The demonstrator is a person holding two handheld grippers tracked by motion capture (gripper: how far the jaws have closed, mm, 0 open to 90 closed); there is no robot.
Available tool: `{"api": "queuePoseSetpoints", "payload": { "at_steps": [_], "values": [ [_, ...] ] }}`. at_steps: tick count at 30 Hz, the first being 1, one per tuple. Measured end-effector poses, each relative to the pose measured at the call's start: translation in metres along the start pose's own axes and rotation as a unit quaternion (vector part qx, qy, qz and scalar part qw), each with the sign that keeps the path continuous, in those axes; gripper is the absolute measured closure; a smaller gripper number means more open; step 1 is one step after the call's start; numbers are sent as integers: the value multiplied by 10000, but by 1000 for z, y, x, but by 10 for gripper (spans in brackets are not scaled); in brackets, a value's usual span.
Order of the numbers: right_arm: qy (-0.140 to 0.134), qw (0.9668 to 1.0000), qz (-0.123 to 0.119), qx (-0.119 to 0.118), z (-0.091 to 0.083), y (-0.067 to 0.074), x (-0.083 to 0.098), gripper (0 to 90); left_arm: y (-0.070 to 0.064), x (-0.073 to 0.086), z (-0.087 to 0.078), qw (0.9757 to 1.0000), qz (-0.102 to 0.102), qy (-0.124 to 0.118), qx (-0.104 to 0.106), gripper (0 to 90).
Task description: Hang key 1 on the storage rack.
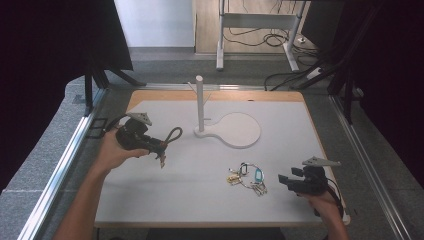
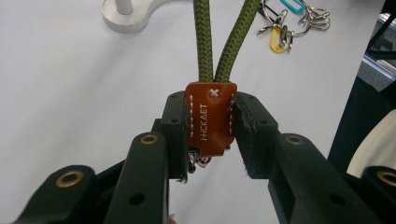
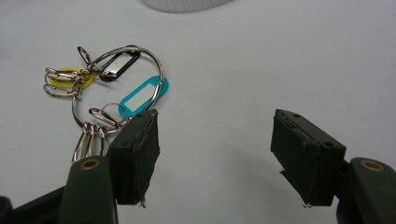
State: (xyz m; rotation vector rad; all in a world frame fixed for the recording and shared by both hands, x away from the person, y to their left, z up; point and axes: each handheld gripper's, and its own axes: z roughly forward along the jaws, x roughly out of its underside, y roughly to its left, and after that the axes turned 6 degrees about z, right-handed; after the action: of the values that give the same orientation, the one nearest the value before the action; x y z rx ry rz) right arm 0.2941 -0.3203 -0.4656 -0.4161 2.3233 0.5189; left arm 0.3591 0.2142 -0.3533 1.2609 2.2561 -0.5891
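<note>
Left tongs clenched on the brown leather tab of a rope-loop keychain; right tongs released, jaws wide apart, nothing between them.

We see the keychain held off the desk on the left side, between the desk's left edge and the white peg stand. Its green rope loop sticks out past the jaws toward the stand, and small metal bits hang below the tab.

Handling, our read: light. The rope is soft but thick enough to keep its loop shape. The leather tab is flat, semi-stiff and not slippery, so it is the best spot to pinch, and the pads sit on both its sides already. The loop stays free for hooking over a peg. The dangling metal may swing.

Writing: the tab is stamped "HHCKAET" as far as we can read it, running along the tab, with a white stitched X at the top and white stitching down the edges.

Outward: a key ring bunch lies on the desk just ahead of the right tongs, with a teal tag, a black tag and a yellow tag, plus several metal clips. The tag windows look blank. The metal ring is rigid and thin, likely slippery, and the tags are easier to pinch.
</note>
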Motion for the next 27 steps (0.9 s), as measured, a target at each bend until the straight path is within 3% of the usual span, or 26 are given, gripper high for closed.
{"api": "queuePoseSetpoints", "payload": {
  "at_steps": [5, 14, 27],
  "values": [
    [12, 10000, -17, -4, 0, 0, 0, 323, 6, -5, 1, 10000, 1, -71, 45, 672],
    [44, 10000, 5, -9, 1, -1, 1, 323, 19, -22, 3, 9998, 20, 187, 25, 672],
    [60, 10000, 9, -34, 2, -3, 1, 323, 39, -49, -5, 9997, -13, 224, 128, 672]
  ]
}}
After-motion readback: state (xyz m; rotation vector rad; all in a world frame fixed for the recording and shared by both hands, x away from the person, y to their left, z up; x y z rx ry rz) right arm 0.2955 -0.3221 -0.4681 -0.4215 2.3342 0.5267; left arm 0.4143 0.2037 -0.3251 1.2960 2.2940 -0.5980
